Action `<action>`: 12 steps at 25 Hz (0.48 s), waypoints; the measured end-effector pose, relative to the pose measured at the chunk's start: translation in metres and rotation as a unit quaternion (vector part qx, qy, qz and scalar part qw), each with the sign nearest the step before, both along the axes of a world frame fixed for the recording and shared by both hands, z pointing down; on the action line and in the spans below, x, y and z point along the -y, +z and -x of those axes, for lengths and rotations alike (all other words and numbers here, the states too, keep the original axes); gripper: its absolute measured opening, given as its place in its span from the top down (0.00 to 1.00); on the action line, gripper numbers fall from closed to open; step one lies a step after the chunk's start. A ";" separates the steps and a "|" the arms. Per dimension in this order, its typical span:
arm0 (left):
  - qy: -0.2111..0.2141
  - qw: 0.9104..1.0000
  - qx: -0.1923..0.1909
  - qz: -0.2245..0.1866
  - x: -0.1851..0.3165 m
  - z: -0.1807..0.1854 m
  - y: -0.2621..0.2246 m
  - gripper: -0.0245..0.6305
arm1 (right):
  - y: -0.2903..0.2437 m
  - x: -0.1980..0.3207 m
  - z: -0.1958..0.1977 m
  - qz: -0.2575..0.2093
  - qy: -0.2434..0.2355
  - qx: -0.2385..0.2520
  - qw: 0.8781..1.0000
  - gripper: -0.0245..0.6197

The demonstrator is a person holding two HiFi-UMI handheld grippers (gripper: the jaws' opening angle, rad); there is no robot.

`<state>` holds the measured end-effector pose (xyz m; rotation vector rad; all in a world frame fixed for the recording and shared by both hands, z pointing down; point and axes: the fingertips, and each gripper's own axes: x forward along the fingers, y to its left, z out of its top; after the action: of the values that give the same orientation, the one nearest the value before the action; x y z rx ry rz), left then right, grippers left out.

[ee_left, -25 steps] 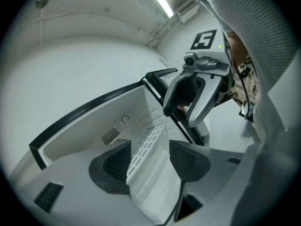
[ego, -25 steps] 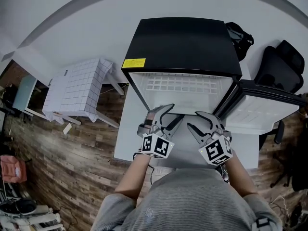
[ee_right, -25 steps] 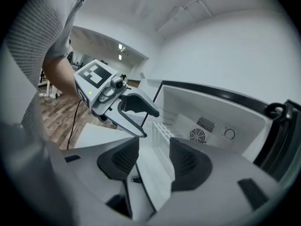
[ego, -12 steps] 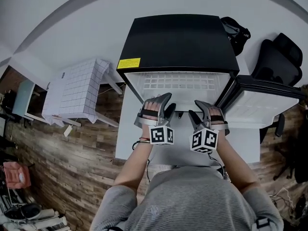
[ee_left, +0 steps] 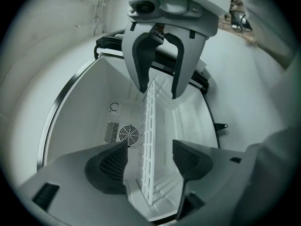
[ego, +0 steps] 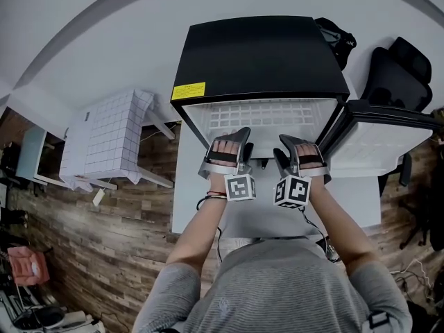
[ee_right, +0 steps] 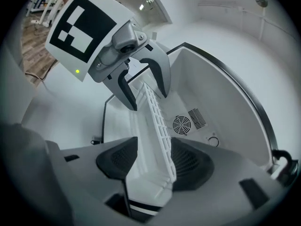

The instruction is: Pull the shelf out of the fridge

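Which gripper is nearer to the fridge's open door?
Right. The right gripper is at the shelf's front edge on the side toward the open door; the left gripper is at that edge on the far side.

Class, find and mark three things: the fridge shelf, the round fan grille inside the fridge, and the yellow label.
shelf (ee_left: 149,145): left gripper view, midway along its white grid.
fan grille (ee_left: 128,134): left gripper view, its centre.
yellow label (ego: 191,90): head view, middle of the sticker.

The fridge (ego: 260,54) mouth gapes open before me, with room above and below the shelf (ego: 263,121) edge. Its swung door (ego: 388,148) walls my right side.
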<state>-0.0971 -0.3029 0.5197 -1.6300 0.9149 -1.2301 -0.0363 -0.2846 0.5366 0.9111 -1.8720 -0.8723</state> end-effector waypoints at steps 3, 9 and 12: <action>-0.034 0.999 -0.004 0.002 0.011 0.008 0.006 0.52 | 0.001 0.013 -0.001 -0.016 0.018 -0.016 1.000 0.63; -0.070 0.997 0.000 0.021 0.028 0.014 0.020 0.52 | 0.005 0.038 -0.004 -0.035 0.041 -0.045 0.998 0.63; -0.060 0.998 0.013 0.020 0.036 0.011 0.024 0.53 | 0.007 0.048 -0.004 -0.044 0.044 -0.061 0.996 0.63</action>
<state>-0.1081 -0.3385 0.5432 -1.6059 0.9892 -1.3557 -0.0319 -0.3327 0.5441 0.9644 -1.6878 -0.9422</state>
